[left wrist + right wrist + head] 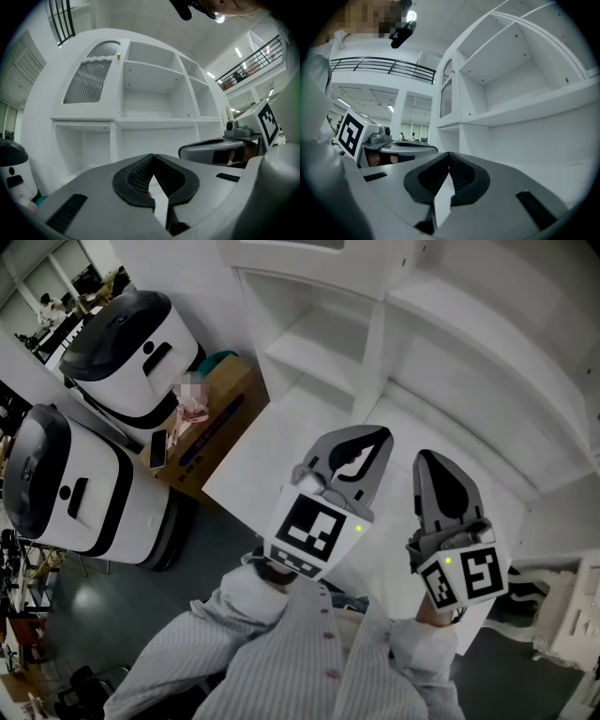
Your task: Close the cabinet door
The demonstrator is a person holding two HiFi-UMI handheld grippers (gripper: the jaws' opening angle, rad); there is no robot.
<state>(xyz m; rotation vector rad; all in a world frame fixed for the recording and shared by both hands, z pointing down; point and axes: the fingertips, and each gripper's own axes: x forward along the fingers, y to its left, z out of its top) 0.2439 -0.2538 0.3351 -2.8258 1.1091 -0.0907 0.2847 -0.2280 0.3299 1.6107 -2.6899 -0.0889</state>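
A white arched cabinet (154, 122) with open shelves stands in front of me. Its one door (89, 80), with a ribbed glass pane and a small knob (118, 55), sits at the upper left and looks flush with the cabinet front. In the right gripper view the same door (446, 96) shows edge-on. My left gripper (367, 439) and right gripper (429, 461) hang side by side before the lower shelves, apart from the cabinet. Both point level. The left gripper (152, 158) is shut on nothing, and the right gripper (449, 156) is also shut and empty.
Two white machines with dark lids (131, 343) (66, 484) stand at the left. Between them and the cabinet is a brown box (216, 418) with a phone (157, 451) on it. A white frame (572, 615) stands at the lower right.
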